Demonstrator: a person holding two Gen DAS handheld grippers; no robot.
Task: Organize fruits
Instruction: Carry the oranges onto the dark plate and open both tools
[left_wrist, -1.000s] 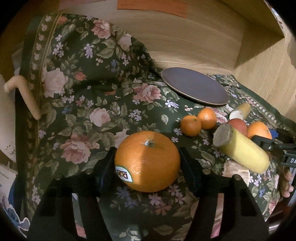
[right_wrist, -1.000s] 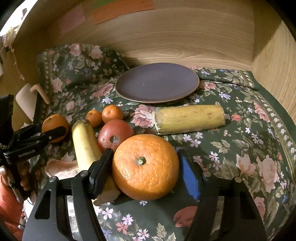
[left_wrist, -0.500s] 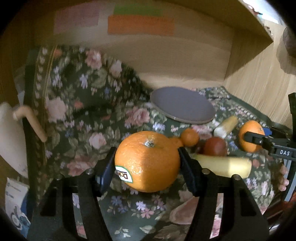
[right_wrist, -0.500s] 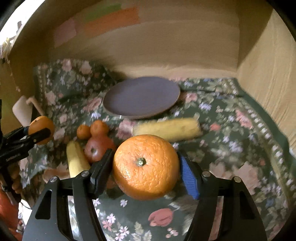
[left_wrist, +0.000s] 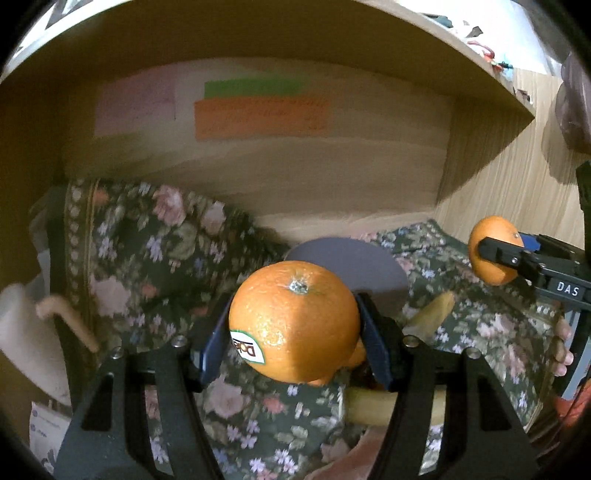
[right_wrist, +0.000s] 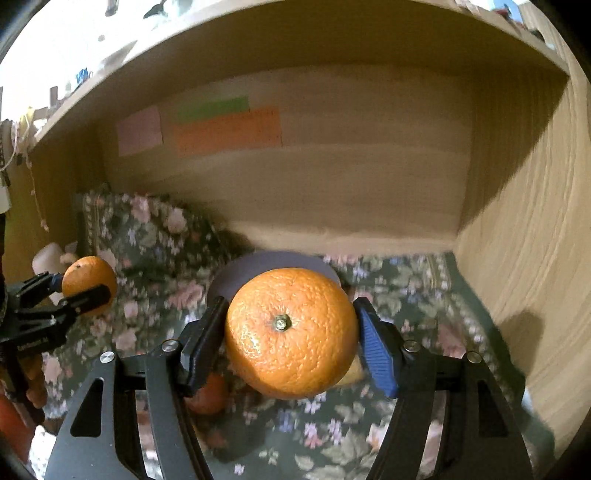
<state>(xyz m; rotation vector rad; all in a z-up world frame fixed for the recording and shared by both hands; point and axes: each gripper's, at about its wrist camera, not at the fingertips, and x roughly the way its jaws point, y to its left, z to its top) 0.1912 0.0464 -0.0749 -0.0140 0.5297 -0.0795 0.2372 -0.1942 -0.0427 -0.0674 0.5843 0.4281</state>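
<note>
The left gripper is clamped on a stickered orange at frame centre, above the floral cloth. Its view alone shows a banana right of the plate. The right gripper has its jaws clamped on a second orange; lower left, a blurred fruit, perhaps a mandarin.

Dim warm light inside the wooden alcove, overexposed glare at upper left, floral cloth motion-blurred, sticky notes soft, black fisheye vignette at corners, shadow on right wall.
</note>
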